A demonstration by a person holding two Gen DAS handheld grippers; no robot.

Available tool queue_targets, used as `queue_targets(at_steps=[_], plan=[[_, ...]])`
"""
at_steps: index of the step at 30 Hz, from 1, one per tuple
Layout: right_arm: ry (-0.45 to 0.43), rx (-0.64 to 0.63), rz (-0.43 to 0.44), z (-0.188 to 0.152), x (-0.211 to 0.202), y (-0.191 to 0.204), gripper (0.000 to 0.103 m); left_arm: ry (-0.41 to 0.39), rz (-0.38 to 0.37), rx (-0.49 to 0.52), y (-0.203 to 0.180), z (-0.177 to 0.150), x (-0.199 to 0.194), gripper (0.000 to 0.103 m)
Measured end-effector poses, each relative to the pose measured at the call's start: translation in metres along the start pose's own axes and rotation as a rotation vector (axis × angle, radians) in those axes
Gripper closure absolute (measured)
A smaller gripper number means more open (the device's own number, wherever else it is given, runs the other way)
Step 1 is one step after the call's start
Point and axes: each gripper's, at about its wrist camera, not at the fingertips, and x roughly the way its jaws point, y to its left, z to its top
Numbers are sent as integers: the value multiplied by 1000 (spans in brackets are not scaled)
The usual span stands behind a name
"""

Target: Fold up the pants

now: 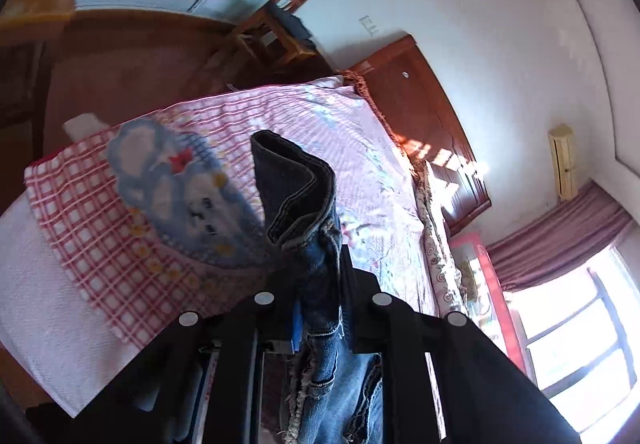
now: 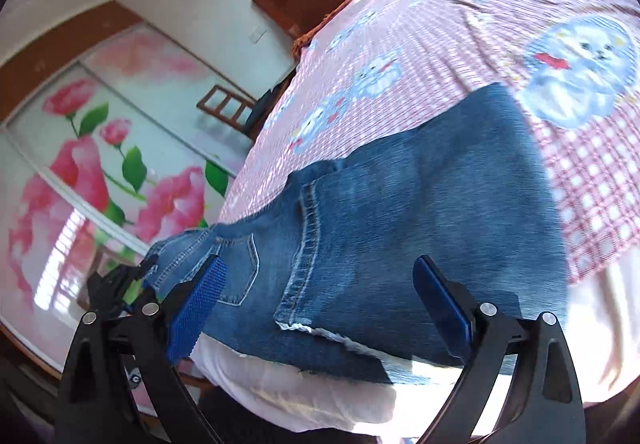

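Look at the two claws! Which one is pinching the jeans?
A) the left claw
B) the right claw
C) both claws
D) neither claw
A: the left claw is shut on a bunched-up part of the jeans, while the right claw is wide open over them, with its blue pads not pressing on the cloth.
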Motion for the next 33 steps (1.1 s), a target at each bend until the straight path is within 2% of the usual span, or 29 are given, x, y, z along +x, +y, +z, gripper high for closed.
queue_targets(at_steps=[4,7,10,12,15,20,25,26,27,28,30,32,33], plan=[[-93,113,-5,-2,-44,-44,9,21,-76,202,-72,-19,7,90],[-162,268,32,-14,-61,-79,9,62,-141,342,-124,-46,17,90],[-264,427,129,-24,-72,-105,9,121,-206,465,-167,-80,28,90],[-314,465,150,-28,-77,-113,9,174,-234,534,-189,-106,42,90],[-333,505,187,-31,-77,-119,9,250,-255,642,-209,-152,61,91],[-341,514,218,-35,-77,-120,9,373,-208,804,-216,-234,87,91],[-351,523,227,-32,-80,-128,9,460,-70,1074,-211,-311,109,90],[-350,522,232,-31,-81,-130,9,454,-52,1158,-210,-324,109,88],[-348,520,233,-30,-80,-130,9,412,-54,1237,-211,-333,103,84],[-344,515,233,-29,-80,-129,9,411,-77,1287,-213,-339,96,64],[-330,483,229,-26,-82,-124,9,453,-156,1292,-216,-341,75,35],[-304,443,228,-20,-82,-113,9,410,-194,1269,-212,-330,44,33],[-280,419,223,-15,-80,-106,9,396,-206,1230,-205,-319,28,28]])
